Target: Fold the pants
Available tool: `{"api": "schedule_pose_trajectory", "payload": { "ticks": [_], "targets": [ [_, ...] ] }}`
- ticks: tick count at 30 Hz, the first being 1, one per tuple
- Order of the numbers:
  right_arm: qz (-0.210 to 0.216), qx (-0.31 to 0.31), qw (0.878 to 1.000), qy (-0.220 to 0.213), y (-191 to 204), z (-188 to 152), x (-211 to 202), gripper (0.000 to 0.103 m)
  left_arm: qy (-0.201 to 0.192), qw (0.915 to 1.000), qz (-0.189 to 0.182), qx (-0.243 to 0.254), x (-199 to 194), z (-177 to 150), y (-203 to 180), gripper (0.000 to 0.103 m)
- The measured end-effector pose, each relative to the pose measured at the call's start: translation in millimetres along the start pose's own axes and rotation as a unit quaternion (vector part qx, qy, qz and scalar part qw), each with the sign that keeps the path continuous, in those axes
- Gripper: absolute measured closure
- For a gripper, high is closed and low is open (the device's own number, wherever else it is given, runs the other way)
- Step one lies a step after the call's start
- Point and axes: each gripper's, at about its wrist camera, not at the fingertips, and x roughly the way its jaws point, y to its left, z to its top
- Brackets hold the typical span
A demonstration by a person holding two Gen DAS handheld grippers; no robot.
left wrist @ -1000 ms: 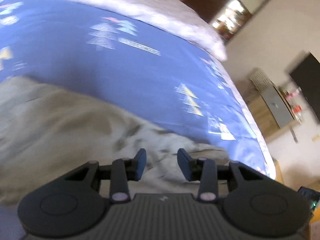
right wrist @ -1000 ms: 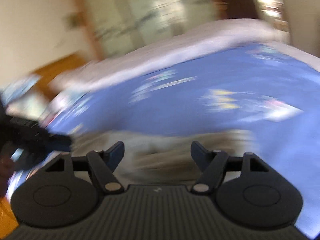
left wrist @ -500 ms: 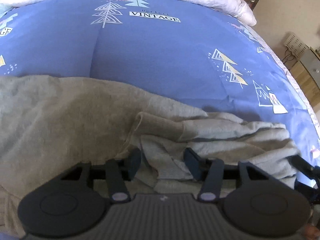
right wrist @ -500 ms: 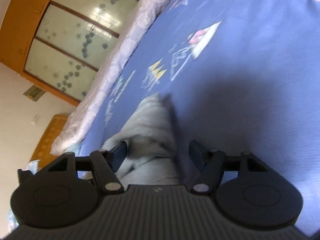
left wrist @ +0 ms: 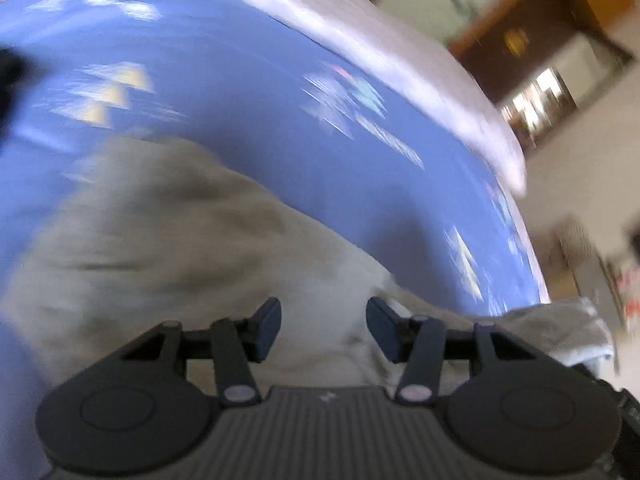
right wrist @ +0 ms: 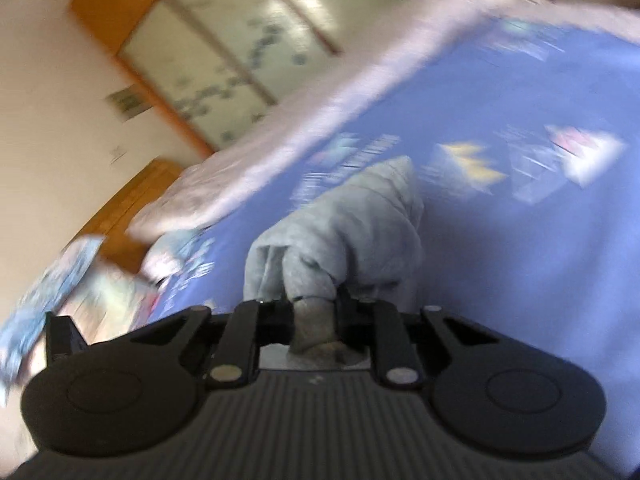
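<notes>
The grey pants [left wrist: 180,232] lie spread and rumpled on a blue printed bedcover [left wrist: 248,92]. In the left wrist view my left gripper [left wrist: 323,330] is open and empty, hovering just above the cloth; the view is motion-blurred. In the right wrist view my right gripper [right wrist: 314,320] is shut on a bunched end of the pants [right wrist: 348,224], which rises from the jaws and drapes away over the bedcover [right wrist: 520,260].
A pale quilt [left wrist: 400,80] lies folded along the far side of the bed. Beyond it are a wooden wardrobe with glass doors [right wrist: 224,52] and a wooden headboard [right wrist: 132,204]. The bed's edge and a cabinet [left wrist: 592,280] are at the right in the left view.
My right gripper has closed on the end of the pants and lifted it. My left gripper has swung, still open, over the cloth.
</notes>
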Motion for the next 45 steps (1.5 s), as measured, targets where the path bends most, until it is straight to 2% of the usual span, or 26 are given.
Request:
{"api": "schedule_pose_trajectory", "payload": {
  "ticks": [5,11,13,15,16,17,19,20,22,23,26,28,30,32,33,35,36,37,39,41,43,44,45],
  "targets": [
    [0.044,-0.087,0.993,0.062,84.5,-0.8,77.7,0.085,-0.057,0.9962,0.047,-0.046,-53.1,-0.8,65.2,0.054],
    [0.078,-0.151,0.973,0.156,169.4,-36.3,188.1,0.086,-0.083,0.9886,0.076,-0.1,-79.6,-7.3,120.5,0.054],
    [0.074,-0.181,0.959,0.206,184.8,-59.9,228.8,0.076,-0.084,0.987,0.073,-0.116,-81.8,-8.2,131.5,0.054],
    [0.074,-0.172,0.947,0.261,176.8,-80.7,261.7,0.049,-0.082,0.9867,0.07,-0.121,-84.0,-5.8,140.8,0.054],
    [0.075,-0.156,0.945,0.276,171.3,-85.0,267.4,0.047,-0.083,0.987,0.069,-0.119,-84.9,-4.9,141.8,0.054],
    [0.082,-0.136,0.948,0.277,164.6,-85.3,265.2,0.047,-0.085,0.9873,0.068,-0.116,-85.3,-4.9,141.8,0.054],
    [0.121,-0.094,0.951,0.27,149.5,-74.7,245.1,0.039,-0.089,0.9878,0.062,-0.111,-84.8,-1.2,141.3,0.054],
    [0.142,-0.076,0.952,0.262,142.6,-66.1,231.9,0.038,-0.09,0.9881,0.058,-0.11,-85.5,-0.5,143.1,0.054],
    [0.173,-0.045,0.957,0.229,125.3,-45.0,199.5,0.038,-0.092,0.9893,0.047,-0.104,-79.5,3.4,135.1,0.054],
    [0.173,-0.036,0.962,0.208,115.3,-34.6,184.7,0.038,-0.092,0.9905,0.039,-0.094,-75.9,6.8,127.9,0.054],
    [0.118,-0.01,0.982,0.149,78.7,-7.4,141.8,0.039,-0.093,0.9937,0.013,-0.062,-64.9,14.3,102.4,0.054],
    [0.084,0.014,0.987,0.136,53.0,-0.1,126.2,0.046,-0.092,0.995,-0.002,-0.039,-57.4,16.0,86.6,0.054],
    [0.068,0.034,0.987,0.14,33.9,-1.2,118.2,0.053,-0.085,0.9962,-0.006,-0.014,-47.5,15.6,71.3,0.054],
    [0.06,0.043,0.986,0.15,26.4,-7.7,119.5,0.054,-0.073,0.9973,0.008,0.002,-34.2,13.8,63.5,0.055],
    [0.055,0.044,0.985,0.158,23.3,-11.2,121.1,0.056,-0.062,0.9976,0.03,0.009,-26.0,12.3,61.5,0.056],
    [0.037,0.044,0.983,0.176,18.9,-20.1,129.4,0.057,-0.038,0.9938,0.101,0.029,-8.2,7.7,61.1,0.061],
    [0.024,0.043,0.982,0.183,17.9,-25.5,138.2,0.059,-0.024,0.9914,0.124,0.031,0.4,5.0,65.2,0.06],
    [0.012,0.04,0.981,0.191,14.6,-31.1,143.0,0.059,-0.013,0.9906,0.133,0.029,7.4,1.6,70.1,0.06],
    [-0.019,0.024,0.979,0.204,13.9,-38.8,150.2,0.064,-0.021,0.9886,0.142,0.045,9.2,-3.9,67.0,0.06],
    [-0.026,0.012,0.98,0.198,16.7,-41.1,150.7,0.063,-0.018,0.9854,0.16,0.054,8.1,-4.9,59.3,0.06],
    [-0.026,0.005,0.98,0.195,23.8,-36.4,142.7,0.06,-0.01,0.985,0.165,0.049,0.9,-3.2,54.0,0.06],
    [-0.02,-0.004,0.982,0.189,27.7,-33.2,135.9,0.058,-0.013,0.9862,0.159,0.044,-8.1,-0.8,53.1,0.057],
    [-0.015,-0.013,0.984,0.177,30.8,-29.9,127.4,0.05,-0.025,0.987,0.153,0.04,-18.4,2.0,53.2,0.05]
  ]
}}
